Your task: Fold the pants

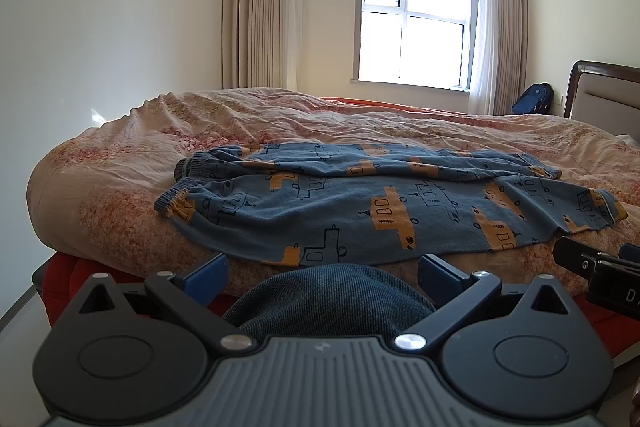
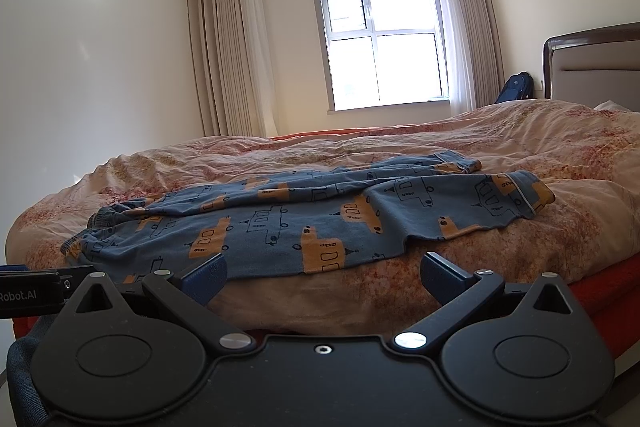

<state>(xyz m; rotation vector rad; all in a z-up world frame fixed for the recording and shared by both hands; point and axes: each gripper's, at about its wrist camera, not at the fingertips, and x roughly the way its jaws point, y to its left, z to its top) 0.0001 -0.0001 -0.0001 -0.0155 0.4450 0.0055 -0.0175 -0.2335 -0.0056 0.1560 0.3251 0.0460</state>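
Blue cotton pants [image 1: 360,203] lie unfolded along the near edge of the bed [image 1: 100,187], and you have not yet taken hold of them.

You are at the start of the fold, by my reading: the pants stretch sideways across the quilt, the ribbed cuffs toward the bed's foot, the wider end toward the headboard [image 2: 592,67], one leg lying rumpled behind the other. Your next move calls for a grip at each end of the near edge, so that one half can be carried over the other. Your left gripper [image 1: 322,273] hovers low, just short of the bed's near edge, level and aimed at the pants' middle, jaws spread and empty. Your right gripper [image 2: 322,273] hangs beside it, nearer the headboard, likewise spread wide and holding nothing.
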